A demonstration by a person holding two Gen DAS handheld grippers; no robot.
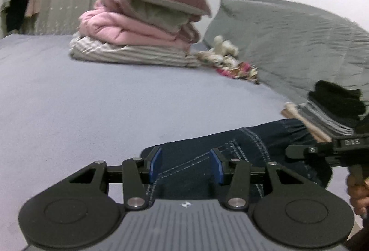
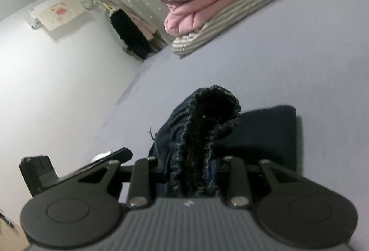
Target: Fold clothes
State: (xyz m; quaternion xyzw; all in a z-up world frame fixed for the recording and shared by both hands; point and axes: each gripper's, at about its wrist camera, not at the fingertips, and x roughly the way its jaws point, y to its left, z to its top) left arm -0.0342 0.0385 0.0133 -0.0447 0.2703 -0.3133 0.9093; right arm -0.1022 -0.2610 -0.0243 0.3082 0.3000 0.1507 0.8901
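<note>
Denim, dark and thick, with pale stitching along its seams: the jeans (image 1: 230, 149) lie on the bed (image 1: 92, 101) near its front edge, and both claws are at them. In the left wrist view the left claw (image 1: 185, 164) stands spread, its blue pads (image 1: 155, 164) on either side of a stitched seam with cloth between them but not squeezed. In the right wrist view the right claw (image 2: 191, 172) is pinching the gathered elastic waistband (image 2: 214, 112), which rises from between the fingers in a crumpled bunch; beyond it a flat folded part of the jeans (image 2: 269, 133) rests on the sheet.

By the look of it this cloth will handle as heavy and fairly stiff for a garment. It should hold a crease and not slide much on the sheet, but a lifted end will drag the rest along and sag under its own weight. The waistband is thick and ruched, so it gives a sure grip, though a bulky one. Seams and hems are the better places to take hold, since a single layer of denim mid-panel could slip out of the pads.

Toward the far side of the bed stands a stack of quilts (image 1: 147, 20), with a grey pillow (image 1: 288, 43) beside it. A small pile of folded clothes (image 1: 329, 112) sits at the right edge, just beyond the jeans. Whether the jeans are partway through folding or being tidied after it, I cannot tell.
</note>
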